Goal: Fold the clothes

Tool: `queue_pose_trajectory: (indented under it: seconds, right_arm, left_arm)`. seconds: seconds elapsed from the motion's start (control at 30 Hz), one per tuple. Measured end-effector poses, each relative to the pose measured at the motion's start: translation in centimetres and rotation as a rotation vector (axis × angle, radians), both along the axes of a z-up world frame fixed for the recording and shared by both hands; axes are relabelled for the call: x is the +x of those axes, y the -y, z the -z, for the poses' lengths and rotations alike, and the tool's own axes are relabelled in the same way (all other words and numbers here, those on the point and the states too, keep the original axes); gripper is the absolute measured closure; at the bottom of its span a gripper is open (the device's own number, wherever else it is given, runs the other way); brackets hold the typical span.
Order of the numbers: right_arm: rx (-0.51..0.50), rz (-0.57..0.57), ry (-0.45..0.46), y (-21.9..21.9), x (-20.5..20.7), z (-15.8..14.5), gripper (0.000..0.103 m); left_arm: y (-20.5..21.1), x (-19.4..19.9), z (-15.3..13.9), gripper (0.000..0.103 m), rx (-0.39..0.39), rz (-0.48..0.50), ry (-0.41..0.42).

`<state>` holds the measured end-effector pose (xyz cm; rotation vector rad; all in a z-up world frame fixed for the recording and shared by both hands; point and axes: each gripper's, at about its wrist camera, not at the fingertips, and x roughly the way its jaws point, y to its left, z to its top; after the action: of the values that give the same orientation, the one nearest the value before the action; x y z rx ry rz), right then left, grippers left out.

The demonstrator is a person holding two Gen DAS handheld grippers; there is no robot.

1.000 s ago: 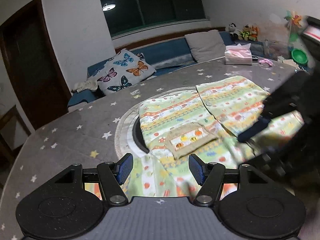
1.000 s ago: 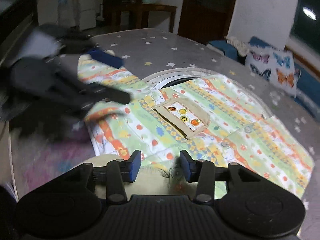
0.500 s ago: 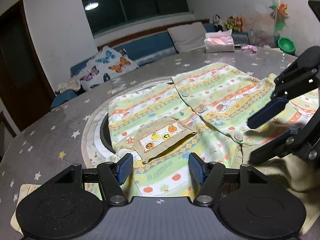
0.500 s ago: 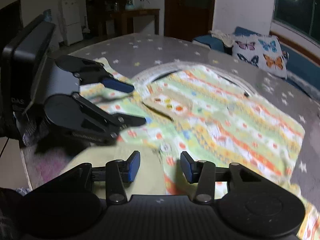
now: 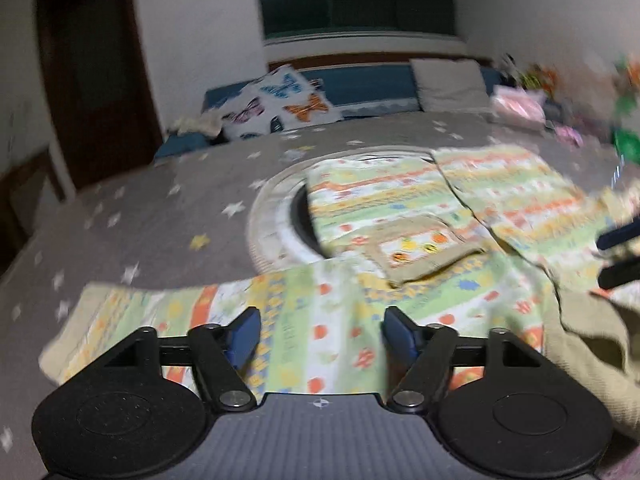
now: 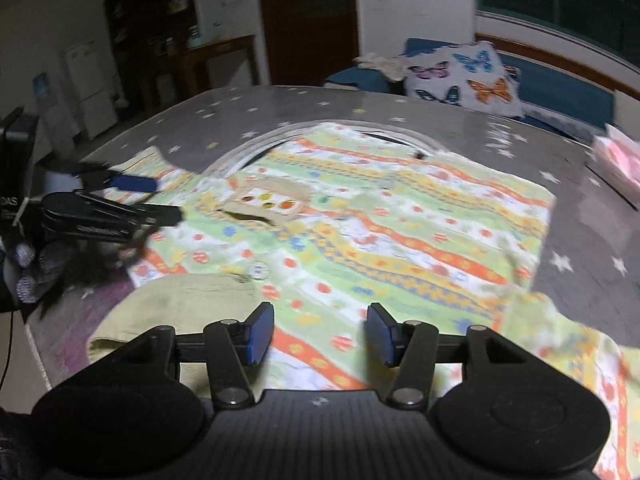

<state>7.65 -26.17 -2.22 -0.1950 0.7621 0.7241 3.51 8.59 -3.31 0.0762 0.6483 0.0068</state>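
Observation:
A child's patterned jacket [image 5: 400, 216] in green, orange and yellow stripes lies spread open on the grey star-print table [image 5: 160, 220], with a beige chest pocket [image 5: 420, 248]. It also shows in the right wrist view [image 6: 380, 232]. My left gripper [image 5: 320, 334] is open and empty, low over the left sleeve [image 5: 180, 320]. My right gripper [image 6: 320, 332] is open and empty over the jacket's near hem beside the beige collar lining [image 6: 180, 300]. The left gripper shows in the right wrist view [image 6: 132, 200], and the right gripper's fingers [image 5: 620, 236] show at the left view's right edge.
A blue sofa with a butterfly cushion [image 5: 280, 108] and a grey cushion [image 5: 448, 84] stands behind the table. A pink tissue pack [image 5: 516, 106] and toys sit at the table's far right. A round inset ring [image 5: 276, 216] lies under the jacket.
Both grippers have pulled apart sideways, the left toward the left sleeve and the right along the hem. Both stay open. The views are motion-blurred.

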Motion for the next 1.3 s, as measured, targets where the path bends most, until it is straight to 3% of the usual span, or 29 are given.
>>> queue_pose_trajectory:
  seconds: [0.4, 0.7, 1.03, 1.3]
  right_arm:
    - [0.031, 0.148, -0.021, 3.6, 1.5, 0.7, 0.049]
    - [0.059, 0.225, -0.030, 5.9, 1.6, 1.0, 0.049]
    - [0.077, 0.358, 0.013, 9.8, 0.5, -0.5, 0.049]
    - [0.018, 0.562, 0.062, 15.4, 1.4, 0.1, 0.049]
  left_arm:
    - [-9.1, -0.2, 0.3, 0.032, -0.036, -0.291, -0.016]
    - [-13.5, 0.0, 0.4, 0.036, 0.071, -0.477, 0.003]
    - [-13.0, 0.1, -0.4, 0.033, 0.065, -0.471, -0.018]
    - [-10.1, 0.1, -1.5, 0.014, 0.045, -0.390, 0.009]
